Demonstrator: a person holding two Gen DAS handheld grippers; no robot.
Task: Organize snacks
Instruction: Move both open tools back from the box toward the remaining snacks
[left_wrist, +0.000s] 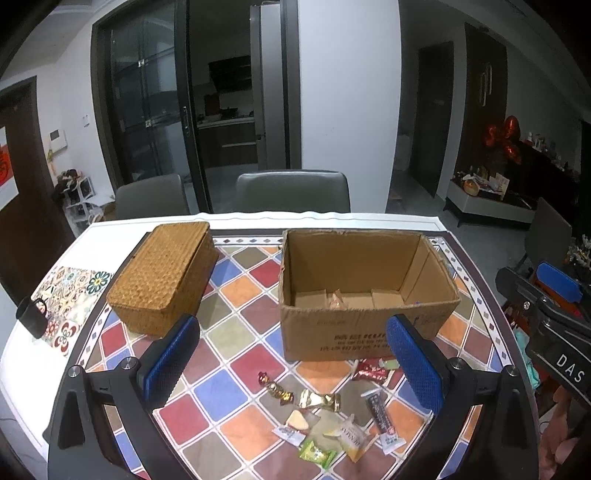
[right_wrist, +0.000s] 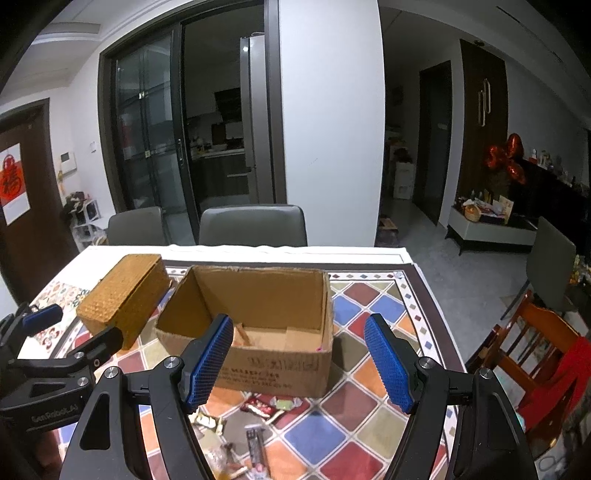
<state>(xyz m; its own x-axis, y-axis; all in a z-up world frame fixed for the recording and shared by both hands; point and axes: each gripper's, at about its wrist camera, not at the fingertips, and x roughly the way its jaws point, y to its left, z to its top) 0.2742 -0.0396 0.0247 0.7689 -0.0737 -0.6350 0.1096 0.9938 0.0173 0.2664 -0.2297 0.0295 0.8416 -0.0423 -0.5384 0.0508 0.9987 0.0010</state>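
A table under a cloth of coloured diamond tiles, two grey chairs at its far edge. Far right of centre on the cloth, an open cardboard box, upright, flaps gone or folded in, with one pale wrapped snack on its floor towards the far wall. Left of the box and apart from it, a woven basket with its lid on, turned at a slant. Further left, near the table's left edge, a black mug. Near the box's front wall, a loose scatter of snacks flat on the cloth: a red packet just beside the box, a dark stick-shaped bar nearer and to the right, a gold-wrapped piece in the middle, a small twisted foil candy to its left, a yellow-and-white packet and a green packet nearest of all. Above that scatter, the left gripper, spread wide, blue pads apart, nothing between them. To the right and over the box's near right corner, the right gripper, likewise spread wide and bare of any load.
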